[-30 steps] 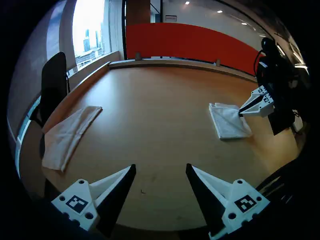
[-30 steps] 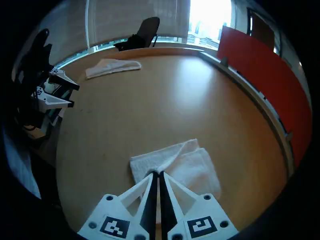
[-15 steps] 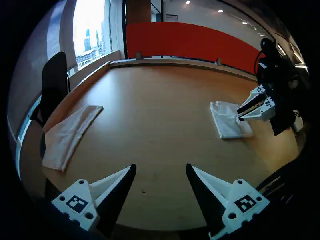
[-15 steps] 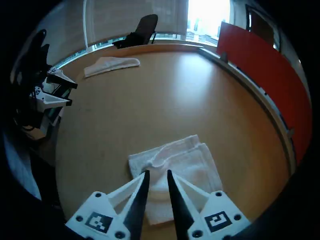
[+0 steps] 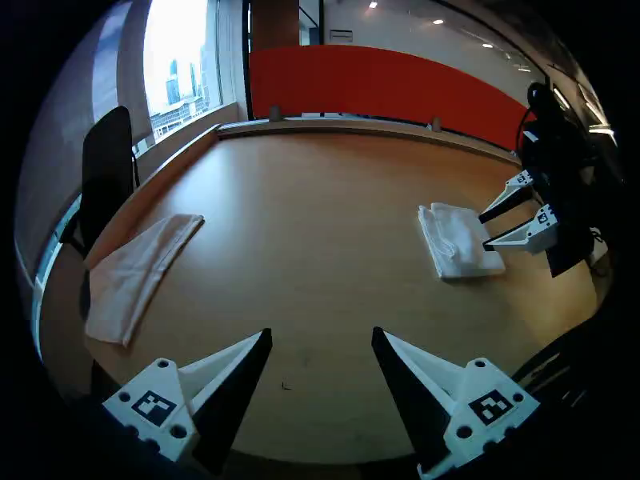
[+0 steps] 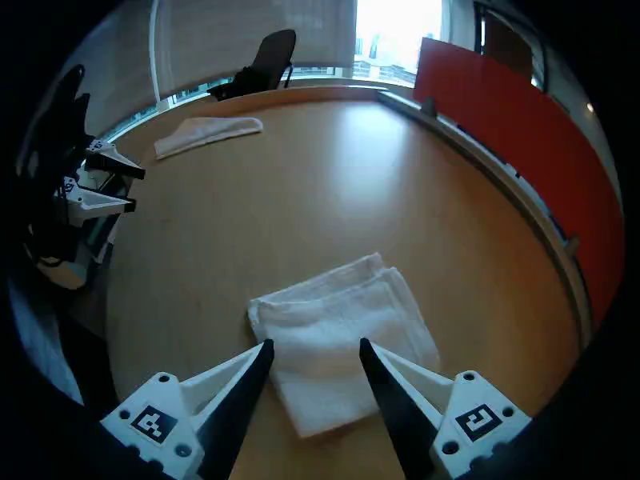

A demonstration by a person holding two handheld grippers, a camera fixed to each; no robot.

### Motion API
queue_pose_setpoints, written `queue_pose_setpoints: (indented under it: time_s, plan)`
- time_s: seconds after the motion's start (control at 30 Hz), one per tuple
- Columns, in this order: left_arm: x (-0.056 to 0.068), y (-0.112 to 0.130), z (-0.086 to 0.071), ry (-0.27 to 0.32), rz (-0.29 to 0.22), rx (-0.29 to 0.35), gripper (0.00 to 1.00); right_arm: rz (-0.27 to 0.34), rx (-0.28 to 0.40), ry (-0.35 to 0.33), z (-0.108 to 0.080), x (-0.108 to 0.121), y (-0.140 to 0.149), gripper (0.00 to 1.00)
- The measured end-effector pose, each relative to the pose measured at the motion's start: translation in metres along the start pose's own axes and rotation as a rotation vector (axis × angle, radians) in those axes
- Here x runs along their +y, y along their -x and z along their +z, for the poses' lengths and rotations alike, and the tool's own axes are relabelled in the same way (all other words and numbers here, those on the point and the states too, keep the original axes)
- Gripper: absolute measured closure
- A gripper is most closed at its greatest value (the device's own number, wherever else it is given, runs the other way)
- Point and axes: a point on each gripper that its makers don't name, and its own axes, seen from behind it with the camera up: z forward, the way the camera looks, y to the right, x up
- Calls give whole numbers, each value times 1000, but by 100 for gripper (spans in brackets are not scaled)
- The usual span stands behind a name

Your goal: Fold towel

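right gripper view: the folded towel (image 6: 340, 352) is seen lying flat on the wooden table (image 6: 320, 192). the right gripper (image 6: 316, 344) is held over its near edge, fingers spread apart and apparently touching nothing. the left gripper (image 5: 320, 331) is likewise held with fingers wide apart over bare tabletop, well apart from the folded towel. a second towel (image 5: 136, 268) is laid near the table's edge by a chair (image 5: 108, 172).

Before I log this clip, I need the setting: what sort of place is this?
Probably an office meeting room: a large wooden table, a black office chair beside a window looking onto tall city buildings, and a long red partition at the table's far edge.
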Motion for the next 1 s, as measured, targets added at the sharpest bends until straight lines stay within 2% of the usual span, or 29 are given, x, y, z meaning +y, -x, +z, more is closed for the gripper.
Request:
queue_pose_setpoints:
  time_s: [0.47, 1.0]
  plan:
    - [3, 0, 1, 7, 10, 0, 7, 73, -30, 50, -10, 0, 36, 17]
    - [5, 1, 1, 9, 14, 0, 7, 110, -71, 71, -10, -10, 69, 18]
